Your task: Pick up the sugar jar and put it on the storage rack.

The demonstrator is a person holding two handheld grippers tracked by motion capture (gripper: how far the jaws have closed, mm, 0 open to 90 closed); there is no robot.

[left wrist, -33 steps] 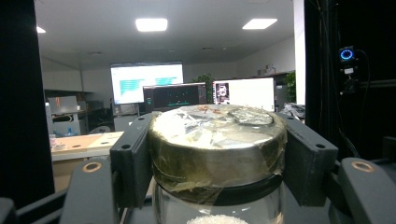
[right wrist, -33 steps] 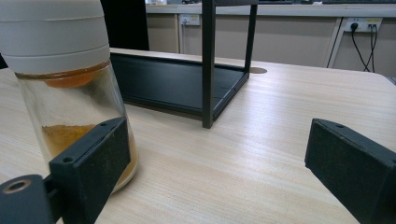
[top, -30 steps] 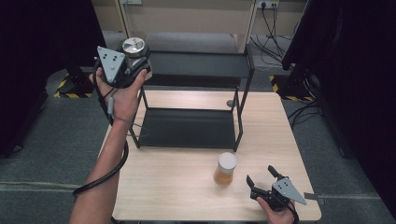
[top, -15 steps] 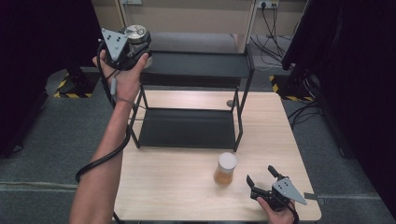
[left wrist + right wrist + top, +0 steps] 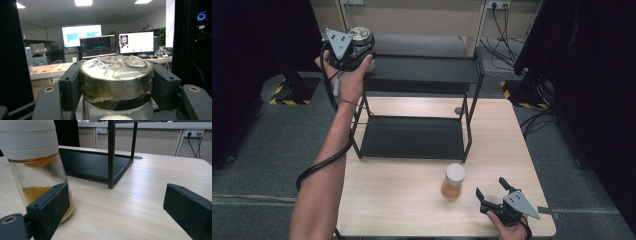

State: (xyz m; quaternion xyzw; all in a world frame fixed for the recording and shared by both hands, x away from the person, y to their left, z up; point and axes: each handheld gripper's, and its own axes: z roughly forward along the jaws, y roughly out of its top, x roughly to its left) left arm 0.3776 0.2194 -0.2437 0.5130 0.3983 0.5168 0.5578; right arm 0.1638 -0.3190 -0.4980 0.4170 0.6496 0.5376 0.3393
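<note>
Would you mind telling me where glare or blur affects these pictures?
Left gripper view: ceiling lights glint off the jar's metal lid, and the monitors behind are soft. Right gripper view: the near jar is slightly blurred. High view: evenly lit table, dark edges.

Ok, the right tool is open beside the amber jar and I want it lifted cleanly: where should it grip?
Grip the amber jar around its glass body just below the white lid, coming level from the near right; it stands upright and round, so the right tool fits either side.

The jar (image 5: 116,82) is cut off below its lid.
</note>
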